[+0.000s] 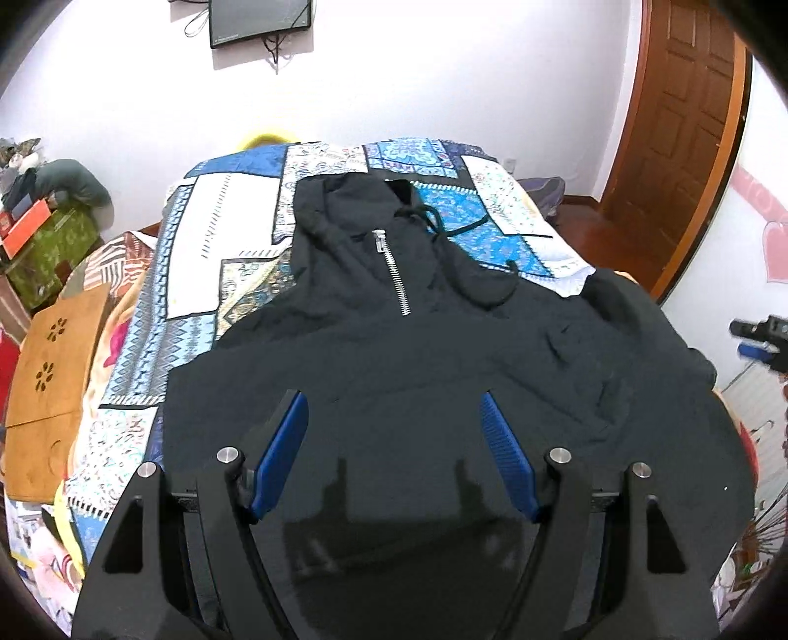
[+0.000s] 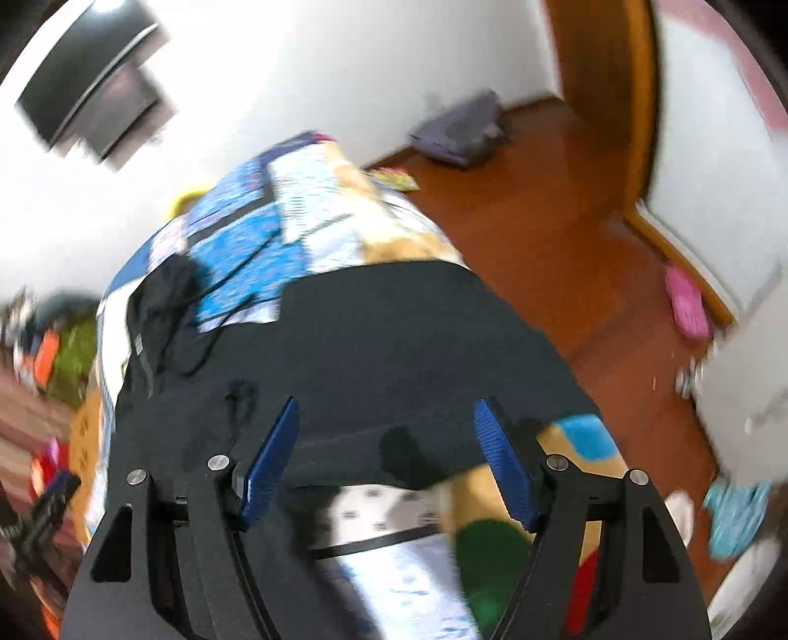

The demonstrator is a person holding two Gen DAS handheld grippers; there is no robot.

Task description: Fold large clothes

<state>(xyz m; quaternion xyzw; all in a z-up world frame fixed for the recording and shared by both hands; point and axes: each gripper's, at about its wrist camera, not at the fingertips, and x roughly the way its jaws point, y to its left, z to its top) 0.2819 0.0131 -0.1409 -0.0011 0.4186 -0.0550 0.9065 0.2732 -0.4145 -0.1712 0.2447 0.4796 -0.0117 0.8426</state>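
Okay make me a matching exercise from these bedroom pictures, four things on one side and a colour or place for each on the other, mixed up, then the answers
Things:
1. hoodie
2. zipper
3. door
4. TV

Descriptions:
A. mounted on the white wall
B. brown wood
C. black, spread on the patchwork bedspread
D. silver, running down from the collar

Pairs: 1-C, 2-D, 3-B, 4-A
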